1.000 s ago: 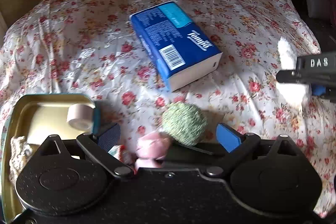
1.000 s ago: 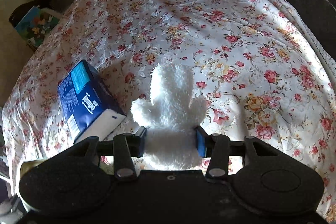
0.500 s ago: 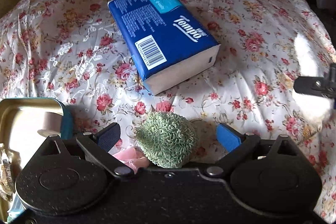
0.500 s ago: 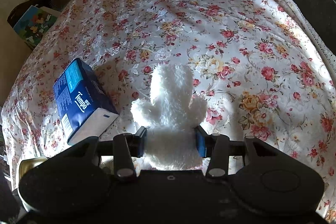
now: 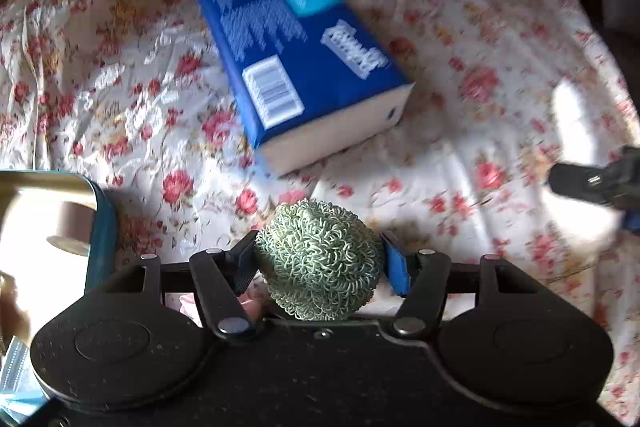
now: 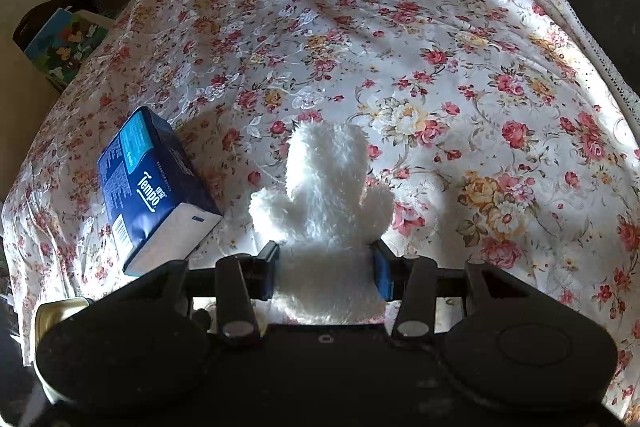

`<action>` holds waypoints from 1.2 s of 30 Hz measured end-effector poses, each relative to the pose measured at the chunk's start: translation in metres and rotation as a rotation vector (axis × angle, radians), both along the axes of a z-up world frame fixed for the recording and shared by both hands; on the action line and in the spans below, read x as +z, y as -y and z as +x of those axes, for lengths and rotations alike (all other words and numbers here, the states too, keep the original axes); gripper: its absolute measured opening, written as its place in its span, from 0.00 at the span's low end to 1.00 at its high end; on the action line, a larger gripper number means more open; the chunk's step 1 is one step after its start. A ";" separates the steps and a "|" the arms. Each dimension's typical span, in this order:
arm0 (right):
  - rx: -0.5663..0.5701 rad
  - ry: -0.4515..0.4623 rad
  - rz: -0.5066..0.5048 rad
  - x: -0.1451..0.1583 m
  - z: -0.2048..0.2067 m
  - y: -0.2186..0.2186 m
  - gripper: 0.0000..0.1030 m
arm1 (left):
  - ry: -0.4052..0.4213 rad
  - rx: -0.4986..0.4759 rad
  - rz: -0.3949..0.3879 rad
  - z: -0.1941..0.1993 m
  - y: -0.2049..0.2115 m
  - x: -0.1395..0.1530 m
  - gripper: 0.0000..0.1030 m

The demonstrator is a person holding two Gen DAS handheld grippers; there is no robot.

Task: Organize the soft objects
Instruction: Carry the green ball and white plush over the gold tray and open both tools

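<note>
In the left wrist view my left gripper (image 5: 320, 263) is shut on a green woolly ball (image 5: 318, 263), its blue pads pressing both sides. A pink soft thing (image 5: 250, 303) peeks out under the ball, mostly hidden. In the right wrist view my right gripper (image 6: 324, 269) is shut on a white plush toy (image 6: 326, 187), whose fluffy body sticks out ahead of the fingers. The toy (image 5: 576, 131) and the right gripper's tip (image 5: 592, 183) also show at the right edge of the left wrist view.
A blue tissue pack (image 5: 304, 67) (image 6: 148, 187) lies on the floral bedspread (image 6: 440, 47) between both grippers. An open tin (image 5: 102, 227) holding a tape roll (image 5: 68, 231) sits at the left. Colourful boxes (image 6: 64, 43) stand beyond the bed's left side.
My left gripper moved forward over the green ball and its jaws came together on it. The tin slid further left in that view. My right gripper kept still with the white toy.
</note>
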State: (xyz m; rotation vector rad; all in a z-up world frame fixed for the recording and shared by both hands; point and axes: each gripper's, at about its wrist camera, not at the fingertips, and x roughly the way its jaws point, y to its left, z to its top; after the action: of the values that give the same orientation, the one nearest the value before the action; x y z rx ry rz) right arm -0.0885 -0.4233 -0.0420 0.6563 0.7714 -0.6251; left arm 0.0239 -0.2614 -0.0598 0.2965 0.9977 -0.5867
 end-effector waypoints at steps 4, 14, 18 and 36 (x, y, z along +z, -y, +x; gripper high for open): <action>-0.009 -0.012 -0.009 -0.001 0.001 0.001 0.44 | 0.036 -0.030 -0.037 -0.014 0.000 0.021 0.57; -0.015 -0.045 -0.035 -0.003 0.004 -0.002 0.44 | 0.002 -0.060 -0.107 -0.041 -0.023 0.053 0.58; -0.013 -0.062 -0.057 -0.005 0.006 -0.005 0.44 | 0.008 -0.054 -0.121 -0.044 -0.040 0.063 0.58; 0.031 -0.069 -0.249 0.005 0.015 -0.042 0.44 | 0.102 0.136 -0.196 -0.026 -0.164 0.111 0.58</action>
State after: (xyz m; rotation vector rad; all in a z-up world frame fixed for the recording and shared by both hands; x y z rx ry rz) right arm -0.0731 -0.3812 -0.0371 0.3955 0.7516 -0.7049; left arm -0.0019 -0.0969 0.0516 0.0829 0.8478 -0.5352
